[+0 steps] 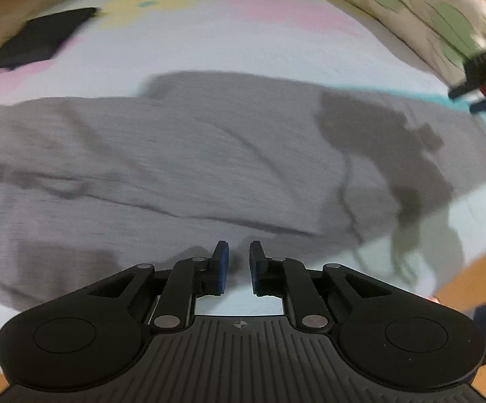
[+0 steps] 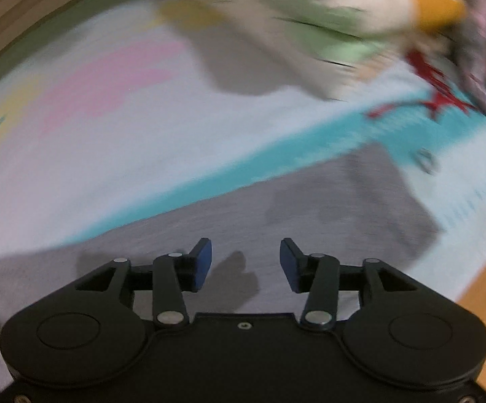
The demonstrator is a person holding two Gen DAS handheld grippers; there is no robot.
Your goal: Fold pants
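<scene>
Right now you are between grips: neither tool has cloth in it. The grey knitted pants [image 1: 182, 154] lie spread across the pale sheet with pink, yellow and teal patches [image 1: 209, 33], one layer folded over another along a long crease that runs just ahead of your left gripper [image 1: 238, 262]. Its blue-padded jaws stand a narrow gap apart, with nothing between them, hovering near the edge of the fabric closest to you. Your right gripper [image 2: 245, 263] is spread wider, also empty, above the grey cloth's end beside the teal stripe [image 2: 243, 174].

Judging by the doubled layer, a first fold looks done and the next one is to be set up. Both views are blurred, so the exact hem is hard to pick out. For the next move you need each gripper lowered onto an edge or corner of the pants, pinching every layer, before you lift and carry it over. A dark folded item [image 1: 41, 38] sits well apart, at the far left.
</scene>
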